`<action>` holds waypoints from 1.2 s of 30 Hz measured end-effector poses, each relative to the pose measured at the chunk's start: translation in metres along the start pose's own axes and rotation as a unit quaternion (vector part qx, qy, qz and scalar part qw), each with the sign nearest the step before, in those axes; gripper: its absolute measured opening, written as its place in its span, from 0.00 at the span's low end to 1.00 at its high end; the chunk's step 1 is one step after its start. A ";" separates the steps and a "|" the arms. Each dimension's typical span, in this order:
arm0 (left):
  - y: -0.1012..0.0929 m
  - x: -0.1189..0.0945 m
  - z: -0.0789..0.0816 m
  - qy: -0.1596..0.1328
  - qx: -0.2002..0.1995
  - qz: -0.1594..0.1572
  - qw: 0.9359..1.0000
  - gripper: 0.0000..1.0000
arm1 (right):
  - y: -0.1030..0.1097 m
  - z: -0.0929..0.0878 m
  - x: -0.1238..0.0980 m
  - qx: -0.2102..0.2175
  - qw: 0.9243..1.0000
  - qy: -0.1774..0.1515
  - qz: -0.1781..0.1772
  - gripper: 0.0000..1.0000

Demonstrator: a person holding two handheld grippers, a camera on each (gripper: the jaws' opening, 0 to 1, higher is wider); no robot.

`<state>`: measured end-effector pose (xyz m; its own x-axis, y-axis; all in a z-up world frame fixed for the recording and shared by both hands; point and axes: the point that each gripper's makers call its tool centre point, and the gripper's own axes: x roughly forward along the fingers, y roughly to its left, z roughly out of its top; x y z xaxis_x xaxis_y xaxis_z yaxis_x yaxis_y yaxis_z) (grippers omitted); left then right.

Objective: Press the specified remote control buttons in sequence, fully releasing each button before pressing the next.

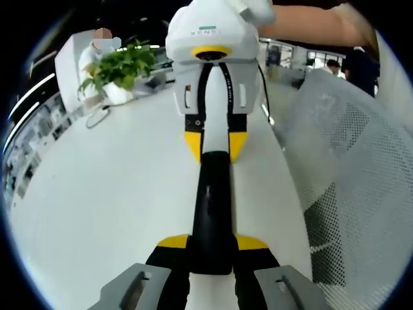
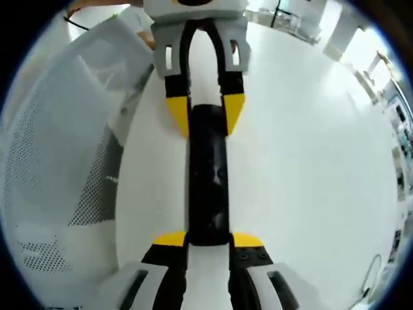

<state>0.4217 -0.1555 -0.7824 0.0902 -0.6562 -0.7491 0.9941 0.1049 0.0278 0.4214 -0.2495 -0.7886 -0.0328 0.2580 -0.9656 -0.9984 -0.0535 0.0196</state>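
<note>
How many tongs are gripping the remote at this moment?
2. The left tongs clamp one end of the black remote; the right tongs clamp the opposite end. The remote is held between them above the white table.

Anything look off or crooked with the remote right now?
Nothing stands out. The black remote is held level between the left gripper and right gripper, one at each end, above the white table. No damage or spills show.

black remote (image 1: 211, 213), white table (image 1: 110, 200), yellow-tipped fingers (image 1: 173, 242)
</note>
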 end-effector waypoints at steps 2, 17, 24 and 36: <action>0.000 0.000 0.000 0.000 0.000 -0.001 1.000 0.23 | 0.000 0.000 0.000 -0.003 1.000 0.002 -0.001 0.21; 0.002 0.001 -0.002 0.000 -0.006 -0.003 1.000 0.24 | 0.001 0.002 -0.001 0.001 1.000 0.001 -0.001 0.21; 0.002 0.000 -0.001 0.000 -0.006 -0.002 1.000 0.23 | 0.003 0.003 -0.001 -0.002 1.000 0.000 -0.007 0.20; 0.001 0.001 -0.001 0.003 -0.010 -0.001 1.000 0.23 | 0.003 0.003 -0.002 0.000 1.000 -0.009 -0.012 0.20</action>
<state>0.4230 -0.1549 -0.7837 0.0881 -0.6525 -0.7527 0.9928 0.1193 0.0128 0.4182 -0.2469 -0.7862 -0.0096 0.2771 -0.9608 -0.9989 -0.0477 -0.0038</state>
